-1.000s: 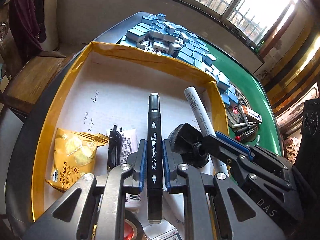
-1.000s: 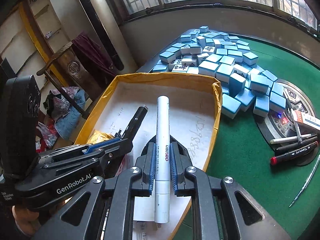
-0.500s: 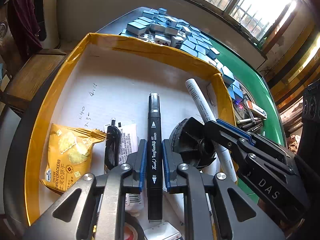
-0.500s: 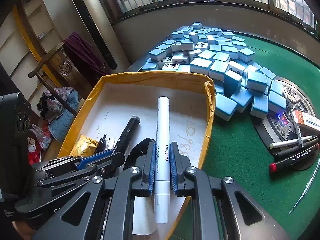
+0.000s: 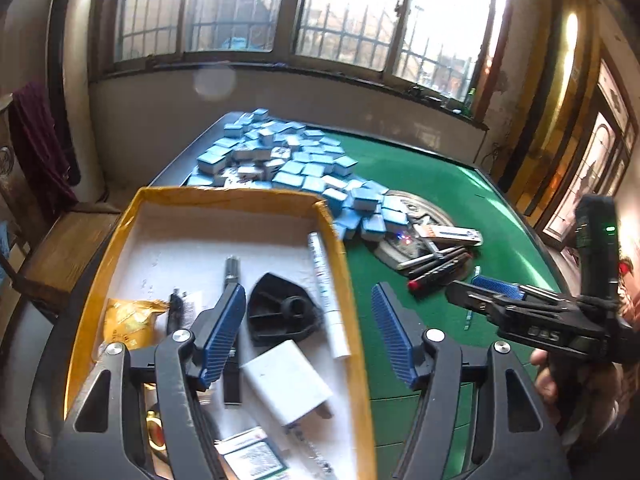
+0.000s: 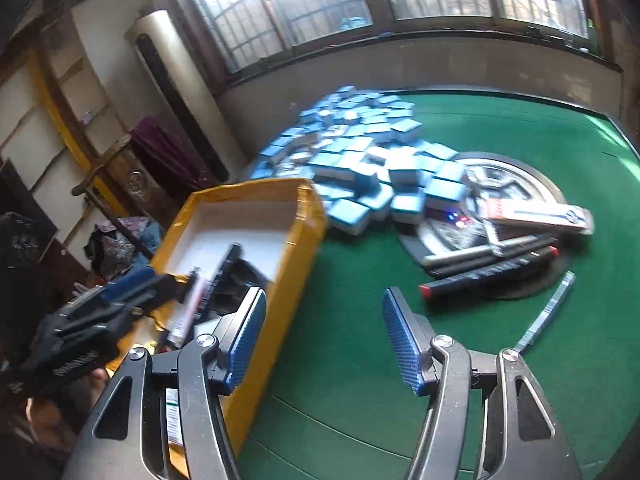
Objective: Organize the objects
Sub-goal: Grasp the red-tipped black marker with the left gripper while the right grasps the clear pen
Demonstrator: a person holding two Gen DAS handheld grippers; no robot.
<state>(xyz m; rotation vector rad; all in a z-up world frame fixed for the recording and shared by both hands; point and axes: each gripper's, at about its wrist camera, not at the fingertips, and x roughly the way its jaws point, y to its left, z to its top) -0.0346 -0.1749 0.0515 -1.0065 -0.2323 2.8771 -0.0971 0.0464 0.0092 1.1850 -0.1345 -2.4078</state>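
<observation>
Both the left gripper (image 5: 308, 336) and right gripper (image 6: 324, 340) now stand with jaws released, having deposited the black marker (image 5: 233, 276) and white pen (image 5: 326, 292) in the yellow box (image 5: 224, 194), so the pens (image 6: 492, 264) on the worktop (image 6: 360, 320) remain.

We see a box (image 5: 120, 236) on the table's (image 5: 460, 192) left side, two markers (image 5: 324, 280) inside; tiles (image 5: 296, 164) piled behind it, loose pens (image 5: 436, 268) lying to its right.

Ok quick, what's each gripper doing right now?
Left gripper: open, holding nothing.
Right gripper: open, holding nothing.
</observation>
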